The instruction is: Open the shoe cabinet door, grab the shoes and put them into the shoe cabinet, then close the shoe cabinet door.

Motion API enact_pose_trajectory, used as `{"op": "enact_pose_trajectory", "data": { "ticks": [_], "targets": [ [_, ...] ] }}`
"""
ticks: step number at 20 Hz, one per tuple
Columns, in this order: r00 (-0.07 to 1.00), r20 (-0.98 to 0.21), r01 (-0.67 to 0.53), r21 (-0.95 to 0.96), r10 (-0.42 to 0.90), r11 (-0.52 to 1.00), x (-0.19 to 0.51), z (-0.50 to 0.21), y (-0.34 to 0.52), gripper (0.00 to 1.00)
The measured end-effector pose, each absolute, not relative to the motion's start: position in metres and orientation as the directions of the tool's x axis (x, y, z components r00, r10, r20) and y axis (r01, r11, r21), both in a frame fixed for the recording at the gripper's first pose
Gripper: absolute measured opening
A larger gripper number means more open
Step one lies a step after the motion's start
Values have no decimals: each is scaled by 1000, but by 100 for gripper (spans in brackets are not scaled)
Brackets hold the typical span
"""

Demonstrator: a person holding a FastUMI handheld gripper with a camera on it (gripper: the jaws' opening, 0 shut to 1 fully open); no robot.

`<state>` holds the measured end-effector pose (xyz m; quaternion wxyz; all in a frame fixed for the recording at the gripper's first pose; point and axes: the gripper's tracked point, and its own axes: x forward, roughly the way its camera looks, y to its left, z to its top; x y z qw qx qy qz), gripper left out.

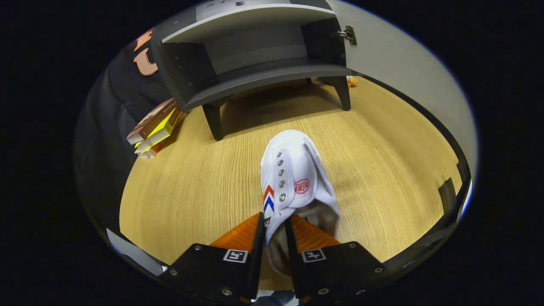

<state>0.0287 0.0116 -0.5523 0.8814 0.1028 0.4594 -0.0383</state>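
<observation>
At ten o'clock from the gripper (pixel 274 238), boxes (pixel 155 127) lie on the wooden floor (pixel 191 187). At twelve, the shoe cabinet (pixel 255 55) stands with its door (pixel 395 72) open at one o'clock. The fingers are clamped on the white shoe's (pixel 293 178) side wall, toe toward the cabinet. Opening and grabbing look done; shelving and closing remain.

- The camera rides on the gripper (pixel 275 231) and looks forward and down along its two fingers.
- It sits close above the wooden floor (pixel 191 187).
- It faces the open shoe cabinet (pixel 255 55), which stands farther ahead.
</observation>
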Motion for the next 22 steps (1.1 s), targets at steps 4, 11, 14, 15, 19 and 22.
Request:
{"op": "enact_pose_trajectory", "data": {
  "ticks": [4, 11, 14, 15, 19, 22],
  "targets": [
    [586, -810, 150, 155, 39, 976, 31, -551, 12, 8],
    [630, -776, 102, 103, 16, 989, 46, -528, 7, 0],
    [668, -744, 90, 89, 6, 992, 59, -509, 2, 0],
    [677, -736, 84, 84, 5, 993, 62, -504, 1, 0],
    [705, -709, 66, 70, 3, 995, 72, -483, -3, 0],
    [733, -680, 62, 73, 4, 995, 80, -460, -4, 0]
  ]
}}
